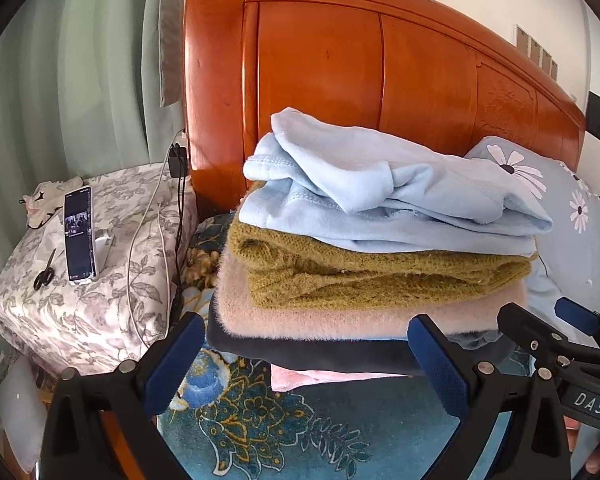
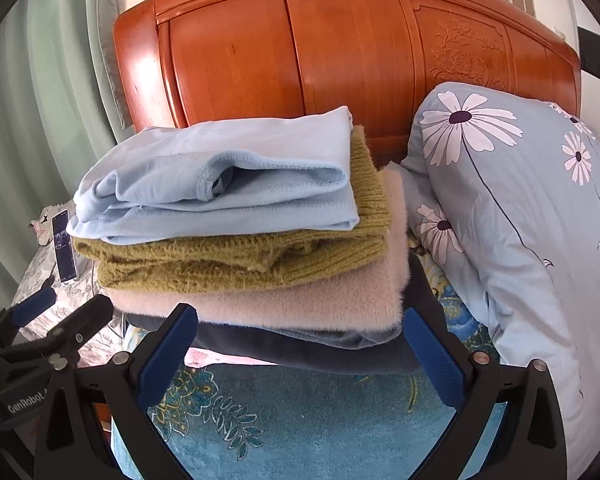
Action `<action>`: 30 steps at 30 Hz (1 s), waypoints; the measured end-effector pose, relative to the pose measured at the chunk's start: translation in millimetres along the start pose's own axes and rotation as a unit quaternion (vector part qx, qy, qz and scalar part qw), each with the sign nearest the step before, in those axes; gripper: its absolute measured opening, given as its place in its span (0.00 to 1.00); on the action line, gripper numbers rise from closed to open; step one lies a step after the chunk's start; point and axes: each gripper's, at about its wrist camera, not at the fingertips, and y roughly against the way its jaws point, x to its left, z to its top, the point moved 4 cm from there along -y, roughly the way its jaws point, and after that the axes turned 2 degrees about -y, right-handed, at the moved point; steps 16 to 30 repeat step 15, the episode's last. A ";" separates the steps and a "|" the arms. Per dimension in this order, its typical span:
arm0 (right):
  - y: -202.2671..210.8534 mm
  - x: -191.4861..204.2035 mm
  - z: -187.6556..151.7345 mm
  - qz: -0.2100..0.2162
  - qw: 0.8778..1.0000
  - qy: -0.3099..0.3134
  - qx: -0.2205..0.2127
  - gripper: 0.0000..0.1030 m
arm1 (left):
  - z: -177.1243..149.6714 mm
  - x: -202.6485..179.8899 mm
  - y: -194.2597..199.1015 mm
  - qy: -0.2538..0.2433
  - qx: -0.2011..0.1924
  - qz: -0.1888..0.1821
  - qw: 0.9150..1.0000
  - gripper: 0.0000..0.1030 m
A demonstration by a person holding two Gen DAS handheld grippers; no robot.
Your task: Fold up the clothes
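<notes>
My left claw (image 1: 304, 356) is wide open and holds nothing. My right claw (image 2: 300, 344) is wide open too, with nothing in it. Both wait just near the pile of folded clothes (image 1: 380, 248) on the teal flowery bedspread (image 1: 300, 432), close to the orange wooden headboard (image 1: 320, 60).

The pile goes like this: a light blue top (image 2: 220, 184) on the very top, a mustard knit sweater (image 2: 240, 260) under it, then a fluffy pink sweater (image 2: 280, 304), then a dark blue garment (image 2: 300, 348) at the bottom.

The blue top looks lumpy and loose, I think. If I bump the pile, it could slide off to the left, toward the nightstand with the phone (image 1: 79, 236) and scissors (image 1: 46, 270). If I grab only the top layers, the pile may tip. The flowery pillow (image 2: 520, 220) sits right beside it on the right.
</notes>
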 end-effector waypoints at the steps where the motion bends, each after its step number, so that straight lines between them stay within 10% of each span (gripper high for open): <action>1: -1.6 0.3 0.9 0.000 1.000 -0.001 0.002 1.00 | -0.1 0.8 -2.6 0.003 0.004 -0.002 1.000 1.00; 30: -9.3 4.5 3.8 0.001 1.000 0.000 0.014 1.00 | 1.2 5.9 -6.9 0.001 0.008 0.000 1.000 1.00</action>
